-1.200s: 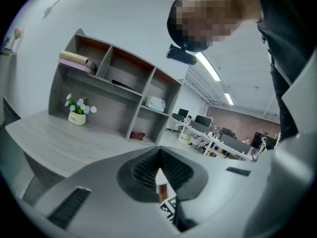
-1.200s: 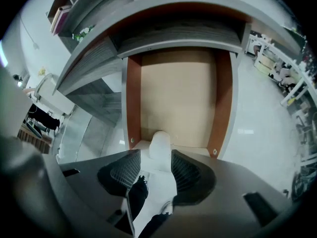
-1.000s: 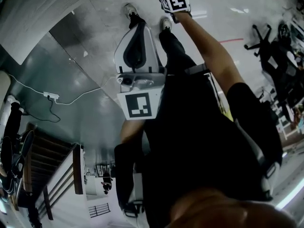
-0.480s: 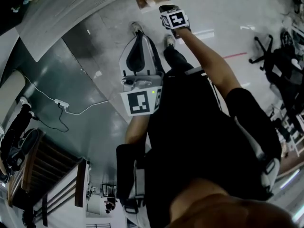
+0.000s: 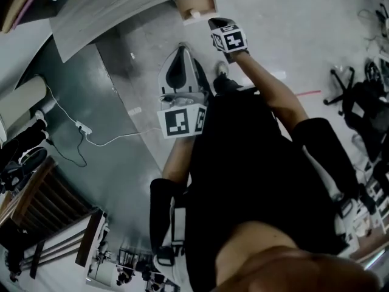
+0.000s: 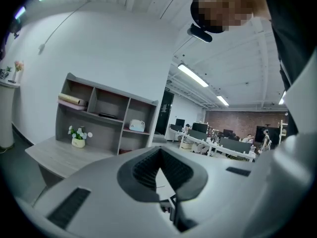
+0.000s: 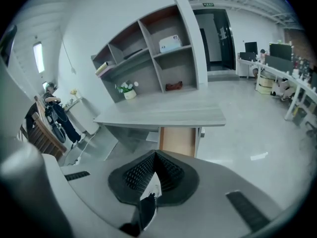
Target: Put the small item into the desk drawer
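**Progress.** Placement is judged done; closing is outstanding. The shallow tan wooden desk drawer (image 5: 203,0) stands pulled out from under the pale grey wood-grain desk top (image 5: 121,5). A small white item (image 5: 194,14) lies inside the drawer at its outer end, the end away from the desk top. Nothing grips it.

**Tongs.** The right gripper (image 5: 217,23), grey with a black-and-white marker cube, is near the drawer's outer end and clear of it. Its jaws are pressed together with nothing between them. The left gripper (image 5: 180,47) sits farther out from the drawer, its jaws likewise together and empty.

**Remaining.** In my judgement, only pushing the drawer home is left.

**Orientation of the item.** It shows only as a short pale block. Its longer side seems to run across the drawer, parallel to the outer edge. It is too small to confirm this or to tell which end leads.
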The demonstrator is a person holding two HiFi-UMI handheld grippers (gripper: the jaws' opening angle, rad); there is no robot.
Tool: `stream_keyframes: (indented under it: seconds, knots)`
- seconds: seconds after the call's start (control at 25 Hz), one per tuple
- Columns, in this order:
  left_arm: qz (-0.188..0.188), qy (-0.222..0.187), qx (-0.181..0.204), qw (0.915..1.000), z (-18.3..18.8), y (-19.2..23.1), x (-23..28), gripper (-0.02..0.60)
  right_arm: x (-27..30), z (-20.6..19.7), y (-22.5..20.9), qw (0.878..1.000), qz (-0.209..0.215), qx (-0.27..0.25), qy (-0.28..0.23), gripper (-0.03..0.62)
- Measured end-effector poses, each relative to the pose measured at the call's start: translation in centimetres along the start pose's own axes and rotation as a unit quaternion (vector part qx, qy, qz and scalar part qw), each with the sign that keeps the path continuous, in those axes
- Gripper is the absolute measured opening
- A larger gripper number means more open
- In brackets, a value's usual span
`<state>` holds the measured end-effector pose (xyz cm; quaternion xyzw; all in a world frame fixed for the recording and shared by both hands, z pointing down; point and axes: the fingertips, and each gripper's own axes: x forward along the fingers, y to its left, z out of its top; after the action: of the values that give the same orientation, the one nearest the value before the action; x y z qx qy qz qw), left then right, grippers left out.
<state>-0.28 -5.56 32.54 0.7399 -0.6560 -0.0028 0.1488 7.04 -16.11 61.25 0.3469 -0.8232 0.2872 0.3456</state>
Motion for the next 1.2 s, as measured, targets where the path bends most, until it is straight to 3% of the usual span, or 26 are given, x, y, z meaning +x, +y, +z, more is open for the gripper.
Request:
stream_keyframes:
  seconds: [0.24,0.6,0.8,1.0,1.12,1.2]
  knots:
    - [0.029,-0.013,0.009,0.9994,1.0,-2.3,-3.7,-0.006,-5.2,0.0,1.6,0.998,0.028,-0.001,-0.051,0.0]
    - [0.057,-0.003,0.013,0.9983,0.1,-1.4,-7.7,-0.006,-13.0,1.6,5.8,0.989,0.076,-0.007,-0.126,0.0]
    - [0.049,-0.003,0.005,0.9988,-0.4,-0.7,-8.7,-0.006,-17.0,2.4,8.1,0.982,0.08,-0.021,-0.171,0.0]
    - [0.029,-0.002,0.028,0.9992,0.6,-0.8,-9.9,-0.006,-21.8,3.0,10.8,0.97,0.102,-0.007,-0.22,0.0]
    - [0.021,-0.005,0.035,0.9992,1.1,-0.2,-10.8,-0.006,-24.1,3.2,12.9,0.964,0.105,-0.025,-0.241,0.0]
    - [0.022,-0.015,0.02,0.9995,1.5,0.2,-11.1,-0.006,-25.4,3.4,14.4,0.959,0.116,-0.046,-0.256,0.0]
